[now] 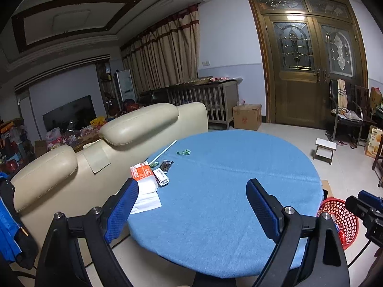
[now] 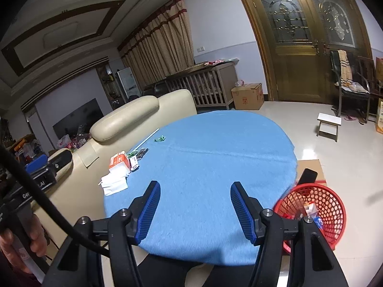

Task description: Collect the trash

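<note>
Room background, non-task items.
Cream sofa (image 1: 115, 157) left of the blue-covered round table (image 1: 227, 203); wooden crib (image 1: 210, 100) and cardboard box (image 1: 247, 117) far, beside double wooden doors (image 1: 308, 71); small white stool (image 1: 325, 149) on floor, right.

Both views are showing a dimly lit room with a cool, bluish cast. Light is coming from overhead and glaring on the top of the door (image 1: 296, 19) and on the glossy floor (image 2: 308, 153). Fisheye distortion is bending the curtains (image 1: 167, 55) and ceiling, and black corners are framing each picture. The blue desk (image 1: 227, 191) is appearing sharp; distant clutter is blurring slightly.
</note>
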